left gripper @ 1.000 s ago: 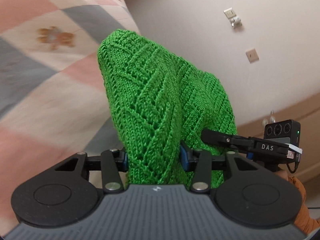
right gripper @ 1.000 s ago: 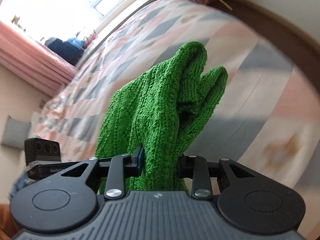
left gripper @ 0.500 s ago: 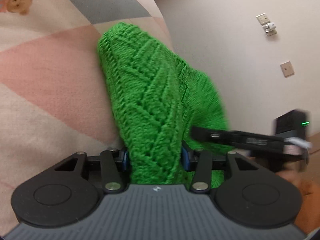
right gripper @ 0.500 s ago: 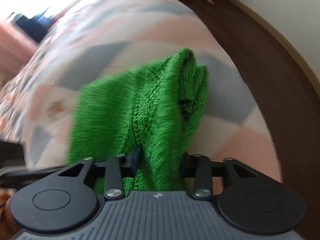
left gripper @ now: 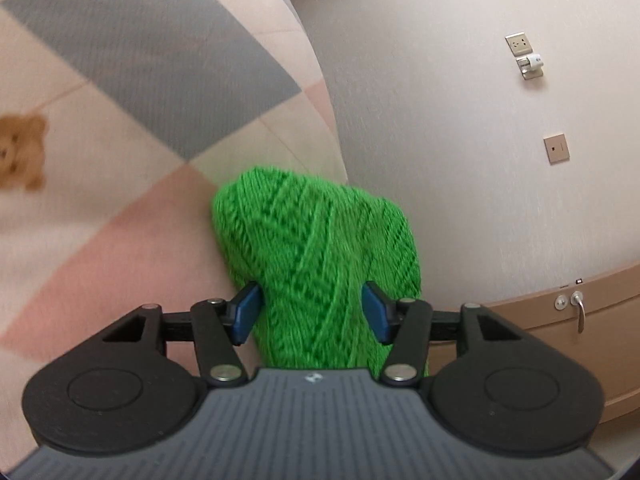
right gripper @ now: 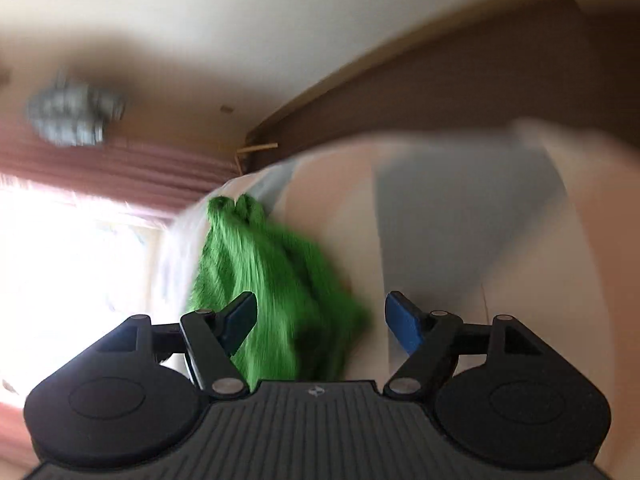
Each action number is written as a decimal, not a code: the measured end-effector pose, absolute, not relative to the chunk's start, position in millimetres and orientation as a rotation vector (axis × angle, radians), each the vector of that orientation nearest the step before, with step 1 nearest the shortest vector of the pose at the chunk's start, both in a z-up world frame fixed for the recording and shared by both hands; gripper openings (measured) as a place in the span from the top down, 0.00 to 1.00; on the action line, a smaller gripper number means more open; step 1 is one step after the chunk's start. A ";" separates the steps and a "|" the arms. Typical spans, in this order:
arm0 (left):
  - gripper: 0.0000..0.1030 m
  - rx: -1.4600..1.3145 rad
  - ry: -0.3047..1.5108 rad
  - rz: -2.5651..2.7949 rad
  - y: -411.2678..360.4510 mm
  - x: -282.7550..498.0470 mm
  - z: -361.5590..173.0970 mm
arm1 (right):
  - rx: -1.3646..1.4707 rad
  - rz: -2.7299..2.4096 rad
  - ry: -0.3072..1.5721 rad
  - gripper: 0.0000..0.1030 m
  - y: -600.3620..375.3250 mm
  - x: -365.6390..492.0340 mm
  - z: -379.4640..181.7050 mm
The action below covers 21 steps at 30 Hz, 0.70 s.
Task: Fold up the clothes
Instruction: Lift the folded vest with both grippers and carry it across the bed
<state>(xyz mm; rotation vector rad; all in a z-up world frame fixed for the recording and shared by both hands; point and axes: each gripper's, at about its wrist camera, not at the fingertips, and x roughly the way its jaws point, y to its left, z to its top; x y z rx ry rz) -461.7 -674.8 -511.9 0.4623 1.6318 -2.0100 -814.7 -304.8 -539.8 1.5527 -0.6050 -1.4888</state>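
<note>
The green knit garment [left gripper: 316, 264] bunches between both sets of tongs, over the quilted bed [left gripper: 120, 92] ahead. The step looks like letting go, so each side should part fully and back straight off without dragging yarn. The left tongs [left gripper: 311, 312] stand apart, blue pads [left gripper: 245, 312] beside the knit, perhaps touching. The right tongs [right gripper: 322, 322] gape wider, cloth clear of the right pad; that view is tilted upward and blurred.
</note>
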 end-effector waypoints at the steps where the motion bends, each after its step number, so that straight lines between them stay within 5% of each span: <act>1: 0.50 0.462 1.635 -1.998 -677.5 -461.6 -513.7 | 1.567 -1.474 -0.624 0.28 -300.2 -804.8 -545.8; 6: 0.50 0.477 1.623 -1.974 -681.2 -460.0 -520.3 | 1.511 -1.481 -0.720 0.26 -317.5 -792.0 -557.4; 7: 0.53 0.486 1.602 -1.978 -679.3 -460.4 -519.8 | 1.505 -1.495 -0.693 0.36 -326.2 -792.8 -556.6; 8: 0.54 0.492 1.584 -1.980 -677.4 -461.2 -519.3 | 1.516 -1.504 -0.647 0.59 -336.0 -794.3 -555.6; 11: 0.56 0.500 1.585 -1.983 -673.9 -462.8 -519.2 | 1.512 -1.569 -0.520 0.72 -351.7 -802.2 -542.9; 21: 0.57 0.554 1.535 -2.040 -653.7 -470.3 -524.3 | 1.369 -1.739 -0.360 0.77 -340.7 -806.5 -523.1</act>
